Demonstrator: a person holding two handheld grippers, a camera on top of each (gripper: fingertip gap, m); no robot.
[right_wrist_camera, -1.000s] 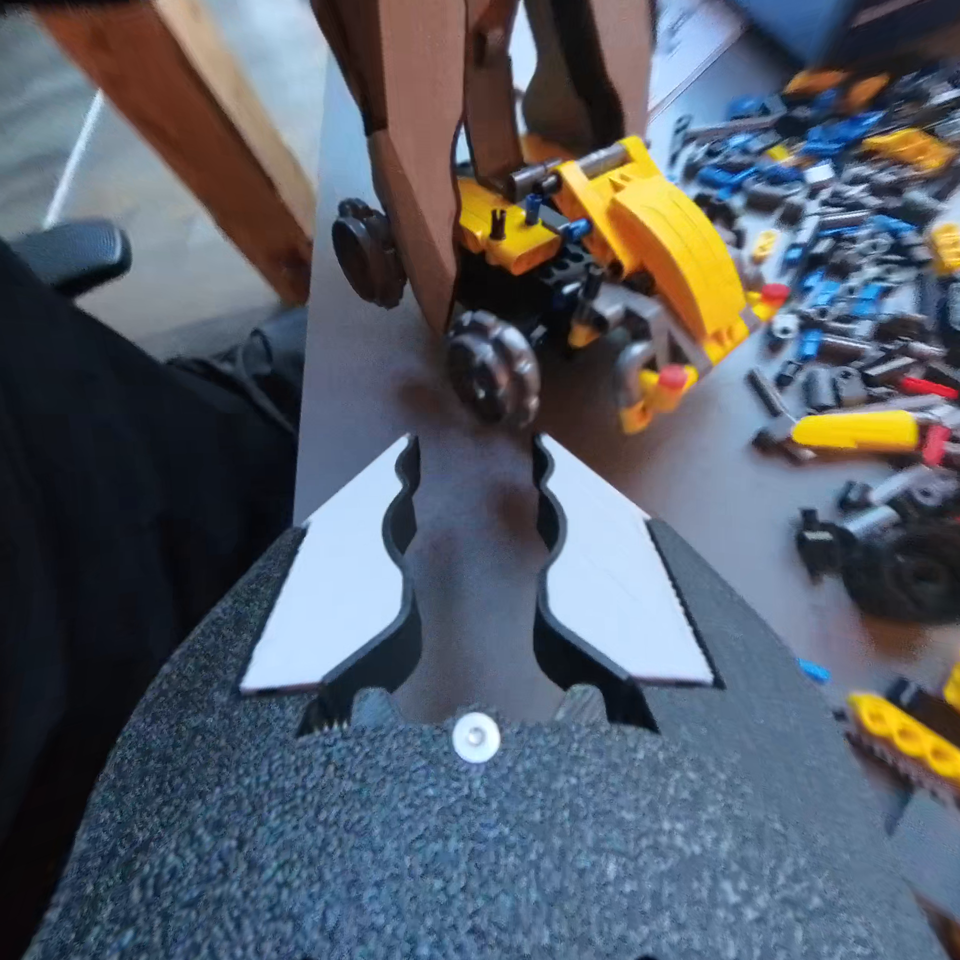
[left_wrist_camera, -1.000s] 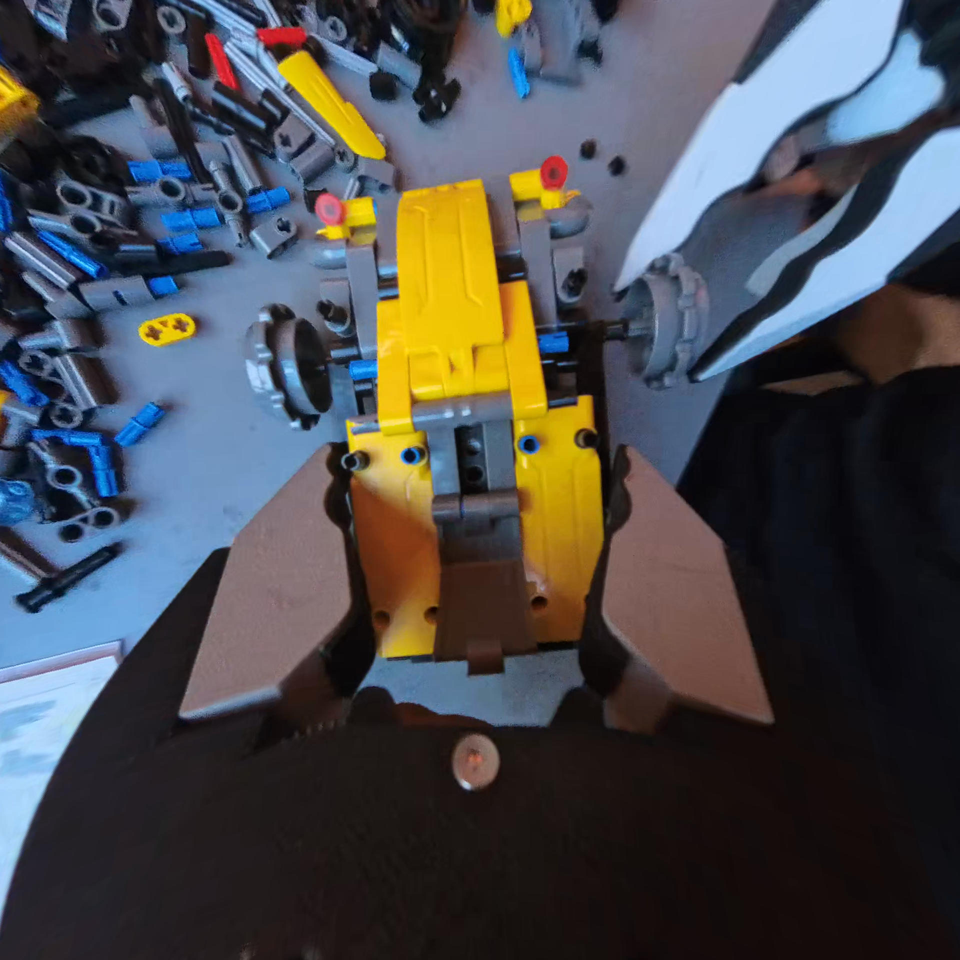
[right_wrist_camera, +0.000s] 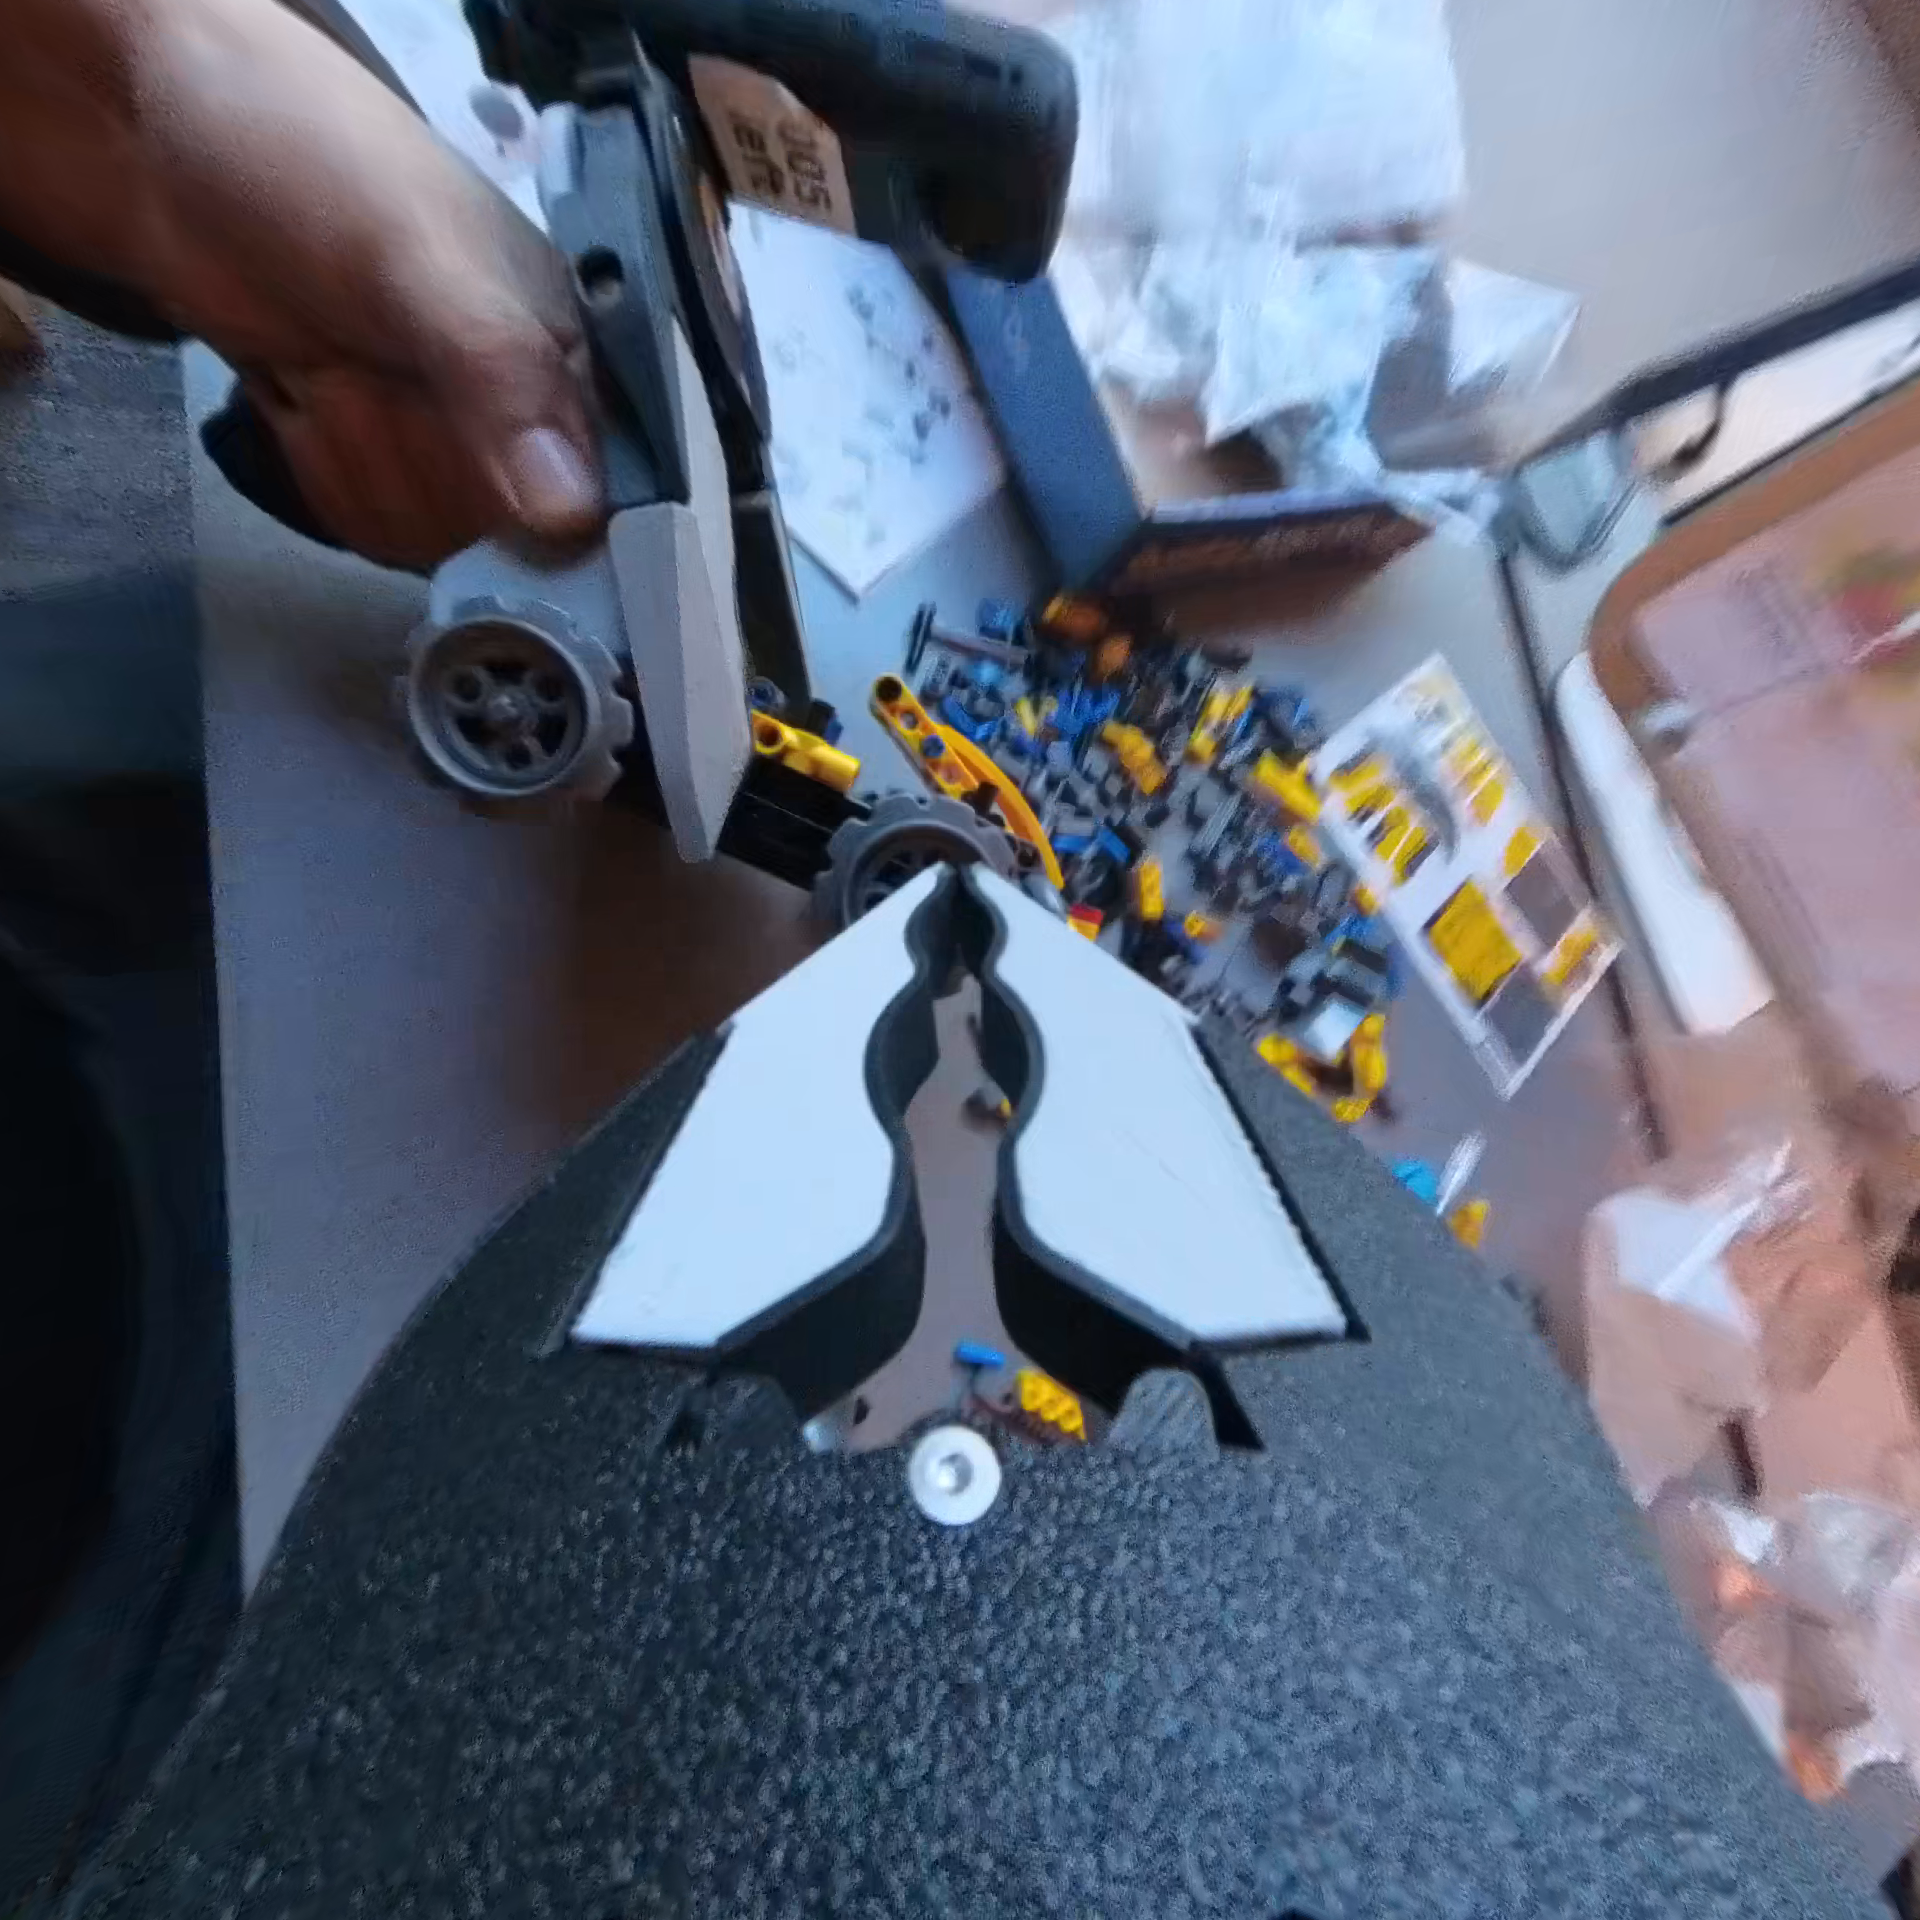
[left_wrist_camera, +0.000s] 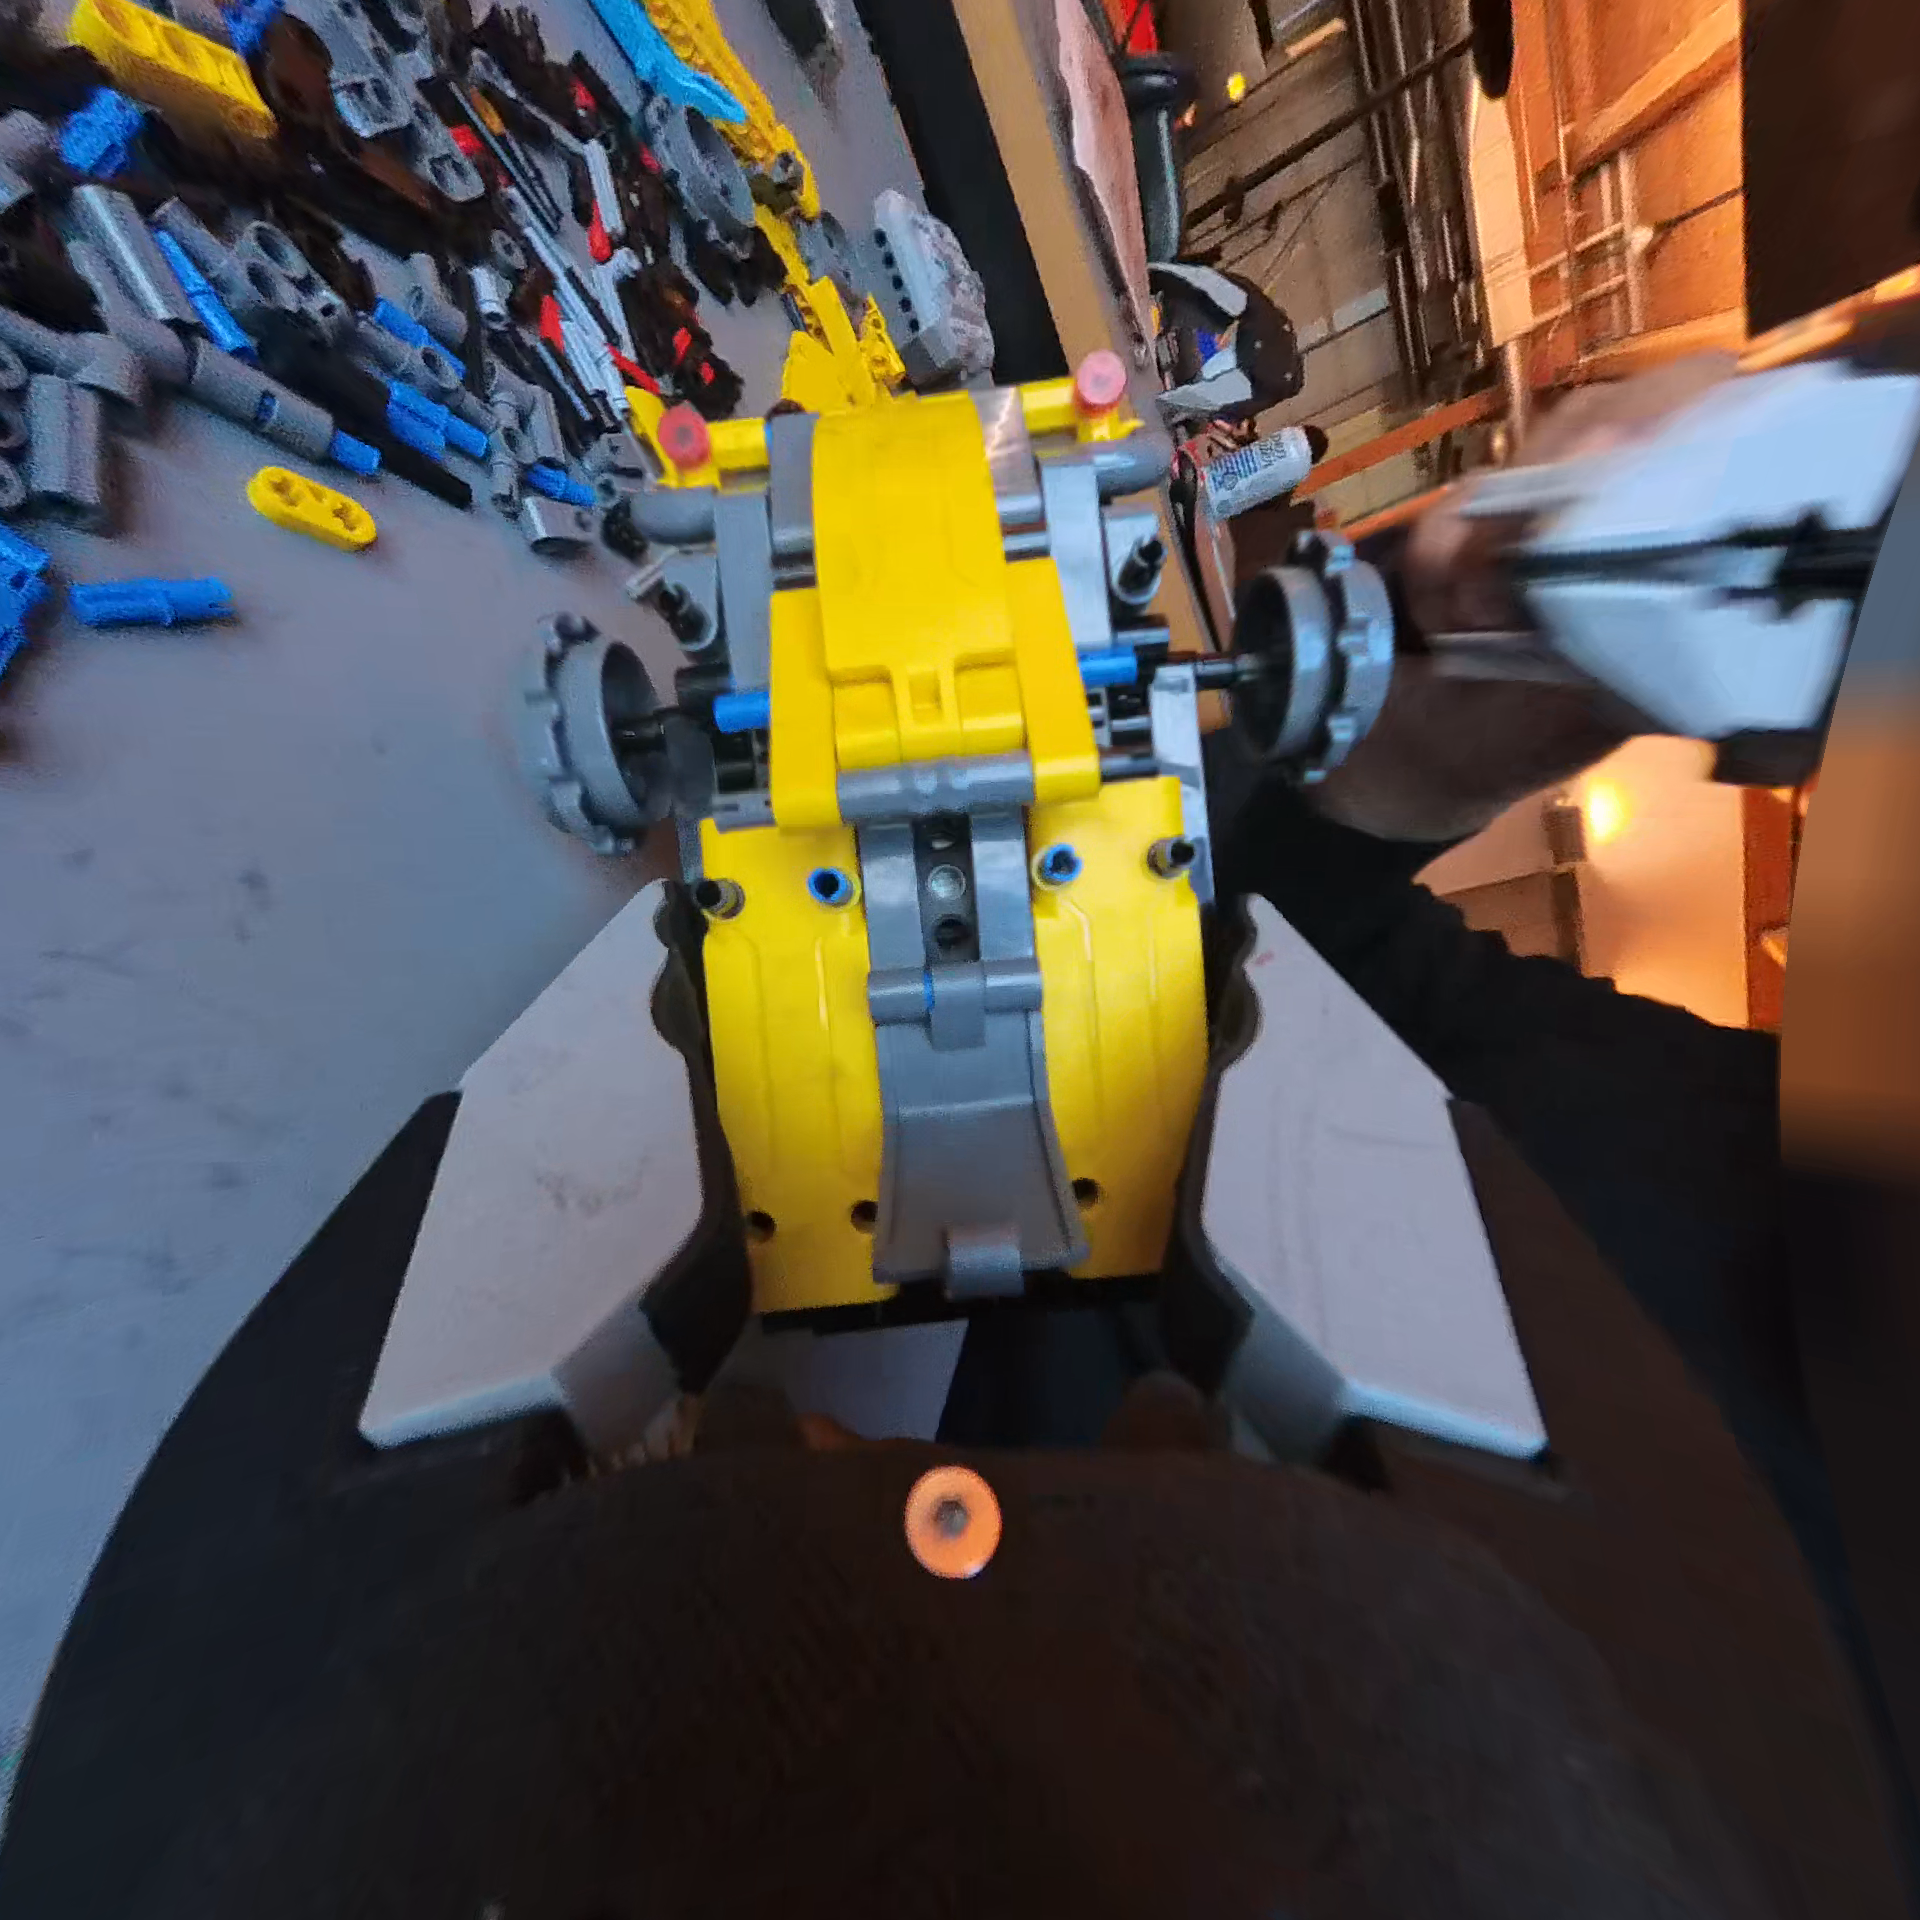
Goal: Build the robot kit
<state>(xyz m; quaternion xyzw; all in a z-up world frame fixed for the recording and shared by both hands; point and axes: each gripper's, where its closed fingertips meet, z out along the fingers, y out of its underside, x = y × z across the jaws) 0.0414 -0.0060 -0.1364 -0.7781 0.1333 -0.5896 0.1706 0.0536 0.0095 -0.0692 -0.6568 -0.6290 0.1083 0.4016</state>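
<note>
left tool: the left tool (left_wrist_camera: 951,914) is clamped on the rear half of a yellow brick vehicle (left_wrist_camera: 925,582), one finger on each side wall. A hand (right_wrist_camera: 343,312) holds it.
right tool: the right tool (right_wrist_camera: 951,878) has its tips pinched almost together with nothing visible between them. They sit right at a grey wheel rim (right_wrist_camera: 894,852) on the vehicle's right side, and I can't tell whether they touch it.
where the vehicle is: at the near edge of the worktop (left_wrist_camera: 260,987). In the left wrist view its right rim (left_wrist_camera: 1309,655) hangs out past that edge. No idea if it's resting or lifted.
how far the build's got: I'd say partway. The body, bonnet and roof panels are on and the rims are on their axles. The rims are bare, with no tyres, and plenty of pieces lie loose.
rims counted: two in each view, left rim (left_wrist_camera: 592,727) included. The whole total is hidden.
red round caps on the nose: two (left_wrist_camera: 681,431).
blue pin ends on the roof: two (left_wrist_camera: 831,883).
strays near the vehicle: one short yellow beam (left_wrist_camera: 312,507) and one blue pin (left_wrist_camera: 151,601).
loose pile: the loose pile (left_wrist_camera: 416,260) runs toward the far edge, too many pieces to count.
paper: one printed sheet (right_wrist_camera: 1455,862) beside the pile and one white sheet (right_wrist_camera: 862,395) behind the left tool.
</note>
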